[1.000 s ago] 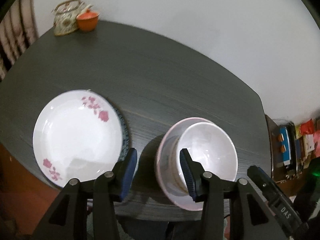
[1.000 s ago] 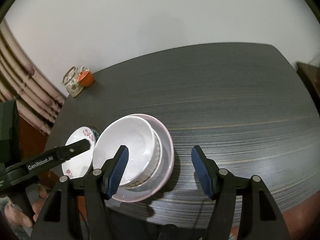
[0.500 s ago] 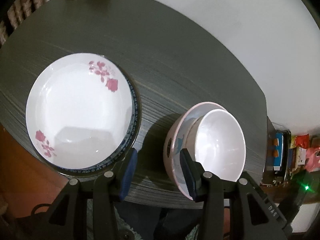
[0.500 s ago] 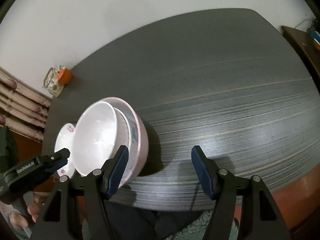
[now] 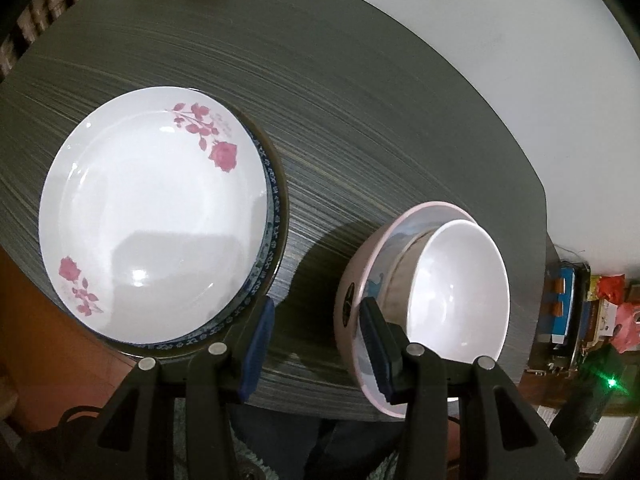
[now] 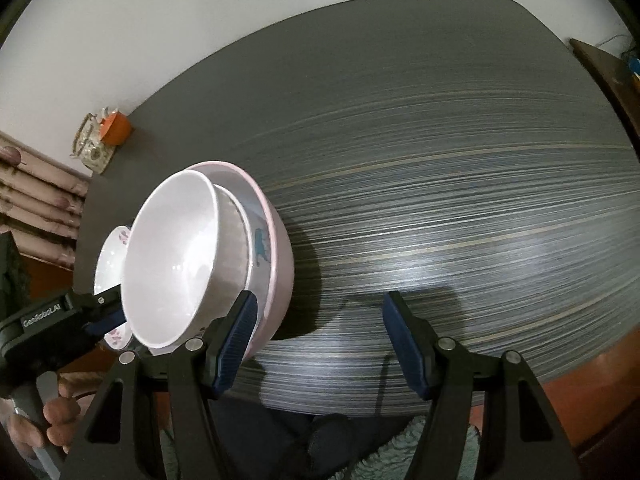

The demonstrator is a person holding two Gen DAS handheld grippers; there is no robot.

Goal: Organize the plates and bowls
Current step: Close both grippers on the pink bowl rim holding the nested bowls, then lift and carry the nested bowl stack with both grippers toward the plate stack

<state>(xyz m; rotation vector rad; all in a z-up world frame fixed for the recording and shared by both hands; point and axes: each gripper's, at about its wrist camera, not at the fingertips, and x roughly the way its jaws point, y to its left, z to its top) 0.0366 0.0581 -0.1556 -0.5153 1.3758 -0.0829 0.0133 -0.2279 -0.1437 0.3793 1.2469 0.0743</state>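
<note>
Against the pictures from a second before, both tongs had sunk toward the table (image 6: pixel 440 160) and tipped more steeply down; the dishes filled more of each view, and the teapot (image 6: pixel 90 148) and orange cup (image 6: pixel 114 128) had slid toward the top edge of the left view; the gaps between the pads looked the same as before.

Nearest in the left view, the left tongs (image 5: pixel 316 348) stood apart with nothing between the pads, only bare table showing in the gap; one pad lay in front of the near rim of the stacked plates, the other in front of the near rim of the pink bowl (image 5: pixel 352 288), though whether either touched I could not tell.

The right tongs (image 6: pixel 320 344) were also apart and empty, over bare table and the bowl's shadow; one pad overlapped the pink bowl's near right side, the other stood well clear to the right.

A hand (image 6: pixel 40 424) gripped the left tool's handle at the lower left of the right view.

Farther off, the white bowl (image 5: pixel 460 288) sat nested inside the pink one; to its left the rose-printed plate (image 5: pixel 152 216) lay on a blue-rimmed plate (image 5: pixel 274 200); both stacks rested near the table's front edge, just apart from each other; the teapot and cup stood at the far corner by the wall.
</note>
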